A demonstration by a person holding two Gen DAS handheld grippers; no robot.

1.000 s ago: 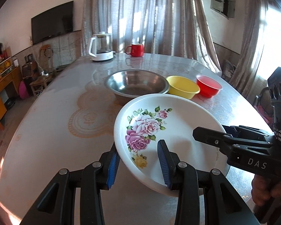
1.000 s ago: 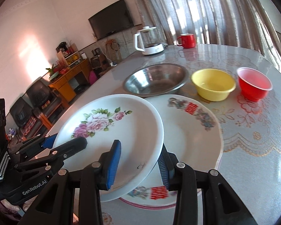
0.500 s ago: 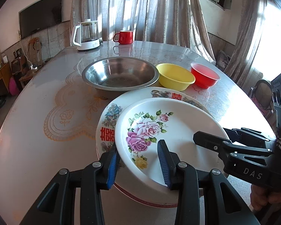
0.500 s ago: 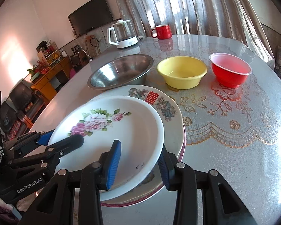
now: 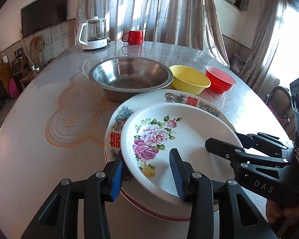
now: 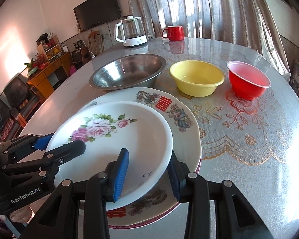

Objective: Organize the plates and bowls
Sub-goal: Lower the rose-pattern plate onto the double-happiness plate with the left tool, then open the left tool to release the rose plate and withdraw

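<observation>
Since a second ago the rose plate (image 5: 189, 139) has come down from above the table (image 5: 49, 91) onto the larger patterned plate (image 6: 181, 119) beneath both tools. The left hand-held gripper (image 5: 147, 171) straddles its near rim with jaws opening, and the right hand-held gripper (image 6: 149, 171) brackets the opposite rim, though whether its pads press I cannot tell. Beyond them stand the steel bowl (image 5: 129, 75), yellow bowl (image 6: 197, 77) and red bowl (image 6: 249, 81).
</observation>
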